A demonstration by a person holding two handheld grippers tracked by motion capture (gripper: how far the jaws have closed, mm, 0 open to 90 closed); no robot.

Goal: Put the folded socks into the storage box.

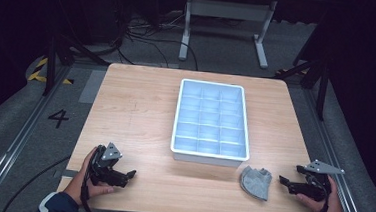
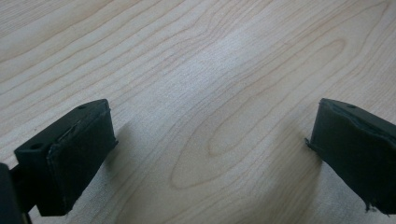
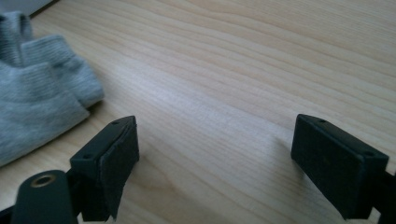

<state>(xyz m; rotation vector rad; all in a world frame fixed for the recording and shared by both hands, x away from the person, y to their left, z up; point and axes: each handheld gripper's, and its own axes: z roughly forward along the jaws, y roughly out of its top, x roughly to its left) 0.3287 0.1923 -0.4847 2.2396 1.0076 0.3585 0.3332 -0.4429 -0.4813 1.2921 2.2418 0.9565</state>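
A white tray (image 1: 210,158) split into several compartments sits mid-table, all of them bare. A folded grey sock (image 1: 256,182) lies on the wood just in front of the tray's near right corner; the same grey sock (image 3: 37,107) fills the left side of the right gripper view. My right gripper (image 1: 285,184) rests low at the table's near right, a short way right of the sock, jaws spread wide with nothing between them. My left gripper (image 1: 130,176) sits at the near left, pointing right, also open over bare wood (image 2: 210,116).
The wooden table (image 1: 135,112) has broad bare areas left of the tray and along the front edge. Beyond it are a grey floor with cables, rails either side and the white legs of a stand (image 1: 184,40).
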